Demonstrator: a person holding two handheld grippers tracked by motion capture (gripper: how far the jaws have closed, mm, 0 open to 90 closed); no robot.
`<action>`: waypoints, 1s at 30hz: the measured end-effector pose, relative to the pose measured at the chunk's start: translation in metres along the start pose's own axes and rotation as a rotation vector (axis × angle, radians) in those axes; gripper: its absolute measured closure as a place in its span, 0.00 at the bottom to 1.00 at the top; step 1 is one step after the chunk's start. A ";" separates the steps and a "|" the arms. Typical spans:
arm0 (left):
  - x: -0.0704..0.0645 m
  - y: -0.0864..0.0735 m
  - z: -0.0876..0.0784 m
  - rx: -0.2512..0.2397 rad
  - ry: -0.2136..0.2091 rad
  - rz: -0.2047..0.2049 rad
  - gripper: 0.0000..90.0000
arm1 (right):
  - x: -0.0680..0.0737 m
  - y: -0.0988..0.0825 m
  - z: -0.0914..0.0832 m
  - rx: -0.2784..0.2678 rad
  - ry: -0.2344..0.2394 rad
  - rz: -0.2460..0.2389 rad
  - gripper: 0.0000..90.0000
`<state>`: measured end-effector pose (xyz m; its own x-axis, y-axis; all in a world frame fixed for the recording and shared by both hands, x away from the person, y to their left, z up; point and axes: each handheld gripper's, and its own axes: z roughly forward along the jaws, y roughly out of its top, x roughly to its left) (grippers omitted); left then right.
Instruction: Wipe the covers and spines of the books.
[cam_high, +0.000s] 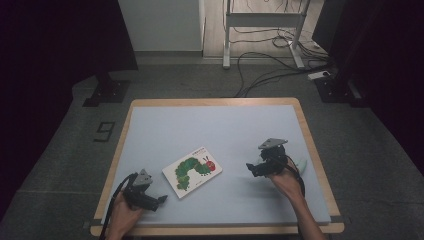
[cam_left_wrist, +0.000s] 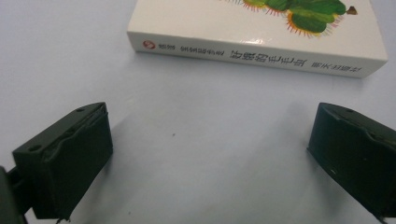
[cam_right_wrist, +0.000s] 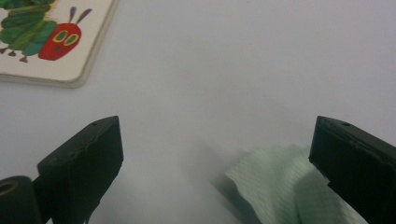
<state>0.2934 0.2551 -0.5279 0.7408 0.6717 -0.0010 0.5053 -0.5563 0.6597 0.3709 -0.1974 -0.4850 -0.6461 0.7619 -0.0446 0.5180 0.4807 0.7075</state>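
Book (cam_high: 192, 171) flat between wide-open left claw (cam_high: 161, 200) and right claw (cam_high: 250, 169), also wide; green cloth (cam_right_wrist: 285, 186) beside it.

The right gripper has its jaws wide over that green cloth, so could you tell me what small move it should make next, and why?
Probably shut on the cloth. The right gripper stands open, with the cloth lying beside its right jaw on the table, loose and ungripped. The book lies farther off, so the cloth seems the nearer target.

We see a white caterpillar picture book (cam_high: 192, 171) lying flat, closed, and a crumpled pale green cloth (cam_right_wrist: 285, 186) well apart
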 end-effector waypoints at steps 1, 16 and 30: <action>-0.001 0.001 0.001 0.000 -0.004 0.005 0.00 | 0.002 0.001 0.002 0.000 0.005 -0.007 0.03; -0.008 0.017 0.016 0.002 -0.040 0.044 0.00 | 0.022 0.017 0.028 0.007 0.073 -0.050 0.03; -0.016 0.026 0.024 0.000 -0.065 0.077 0.00 | 0.043 0.029 0.053 0.023 0.140 -0.097 0.04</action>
<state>0.3055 0.2186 -0.5283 0.8047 0.5937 0.0014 0.4457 -0.6055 0.6594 0.3878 -0.1276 -0.5034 -0.7643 0.6447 -0.0120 0.4614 0.5598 0.6883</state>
